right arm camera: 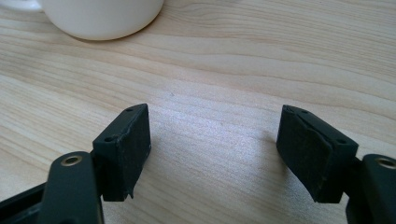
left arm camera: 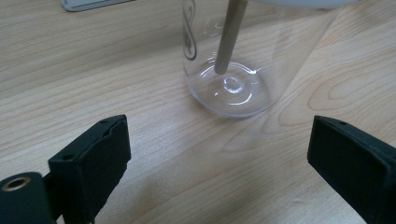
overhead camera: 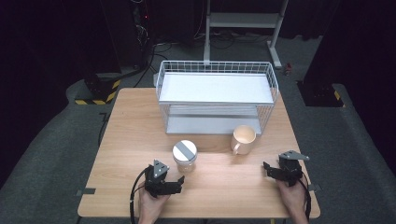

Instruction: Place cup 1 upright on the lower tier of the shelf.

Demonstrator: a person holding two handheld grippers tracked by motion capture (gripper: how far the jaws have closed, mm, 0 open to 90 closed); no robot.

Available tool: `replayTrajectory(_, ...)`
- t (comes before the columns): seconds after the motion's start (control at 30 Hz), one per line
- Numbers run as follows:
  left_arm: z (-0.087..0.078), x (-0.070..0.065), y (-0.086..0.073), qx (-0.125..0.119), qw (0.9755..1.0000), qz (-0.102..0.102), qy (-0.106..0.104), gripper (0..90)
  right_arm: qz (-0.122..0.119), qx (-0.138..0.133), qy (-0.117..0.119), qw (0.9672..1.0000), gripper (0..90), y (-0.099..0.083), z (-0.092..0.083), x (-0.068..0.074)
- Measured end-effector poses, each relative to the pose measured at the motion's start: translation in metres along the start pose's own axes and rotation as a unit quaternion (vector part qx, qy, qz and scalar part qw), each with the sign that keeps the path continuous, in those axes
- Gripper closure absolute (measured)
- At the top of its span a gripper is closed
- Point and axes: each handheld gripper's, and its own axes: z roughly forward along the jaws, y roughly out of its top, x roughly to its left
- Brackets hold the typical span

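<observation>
Two grippers rest low on the wooden table (overhead camera: 130, 140) in the high view: the left gripper (overhead camera: 180, 181) just short of a glass jar (overhead camera: 185, 157), the right gripper (overhead camera: 266, 169) below a cream mug (overhead camera: 243, 139). The left gripper view shows jaws spread wide, the jar (left arm camera: 233, 60) standing clear beyond them. In the right gripper view, jaws gape empty, the mug (right arm camera: 100, 16) ahead.

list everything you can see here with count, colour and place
jar: 1, clear glass with white and grey lid, near-left table centre
mug: 1, cream, front of rack, right of jar
wire rack: 1, white, two shelves, far table side
table: 1, light wood
stand: 1, white, floor behind table
left tool: 1, black, open, just short of jar
right tool: 1, black, open, near-right of mug
hands: 2, bottom edge
</observation>
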Motion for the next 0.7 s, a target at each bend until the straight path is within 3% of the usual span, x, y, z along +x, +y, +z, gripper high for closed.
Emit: replayTrajectory(0.7,0.008,-0.011,0.017,-0.003,0.9999,0.009,-0.007,5.6,-0.001,0.001,0.001,1.0,26.0,0.0,0.0,0.0)
